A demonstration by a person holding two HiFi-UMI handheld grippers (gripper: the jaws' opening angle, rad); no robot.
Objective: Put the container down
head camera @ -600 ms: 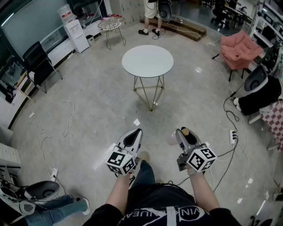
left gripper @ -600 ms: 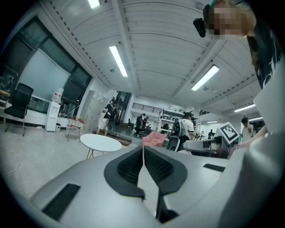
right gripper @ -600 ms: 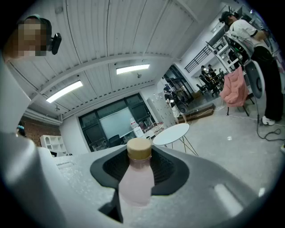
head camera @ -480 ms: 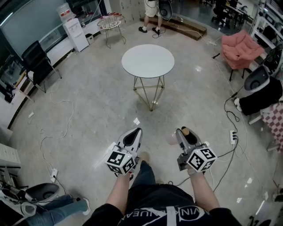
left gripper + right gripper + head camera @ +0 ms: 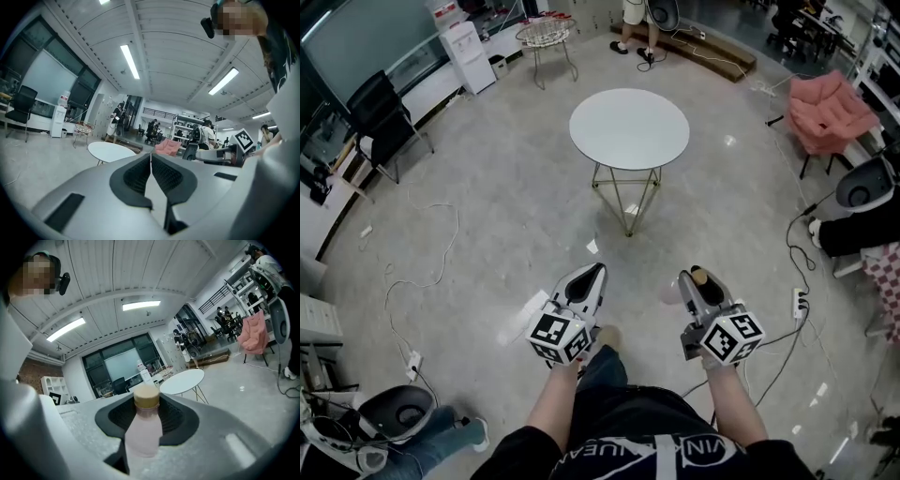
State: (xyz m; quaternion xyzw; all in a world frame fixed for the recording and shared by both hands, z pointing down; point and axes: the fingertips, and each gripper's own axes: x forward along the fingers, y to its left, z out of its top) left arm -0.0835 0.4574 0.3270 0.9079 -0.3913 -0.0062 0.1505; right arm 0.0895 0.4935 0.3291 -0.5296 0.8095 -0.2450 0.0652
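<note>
The container is a pale pink bottle (image 5: 142, 432) with a tan cap (image 5: 146, 396). It stands upright between the pads of my right gripper (image 5: 145, 416), which is shut on it. In the head view the right gripper (image 5: 694, 278) is held at waist height over the floor, and the bottle (image 5: 669, 293) pokes out to its left. My left gripper (image 5: 595, 273) hovers beside it, about a hand's width to the left. Its ribbed pads (image 5: 136, 176) meet with nothing between them. A round white table (image 5: 629, 128) on gold wire legs stands some way ahead of both grippers.
Cables (image 5: 422, 272) trail over the grey floor at left, and a power strip (image 5: 799, 302) lies at right. A black chair (image 5: 380, 122), a water dispenser (image 5: 467, 52) and a wire side table (image 5: 546, 35) stand at the back left. A pink armchair (image 5: 834, 117) is at the right.
The table looks slightly larger and nearer, and the room has shifted a little in the head view. Both grippers keep their pose; the bottle stays in the right one.
</note>
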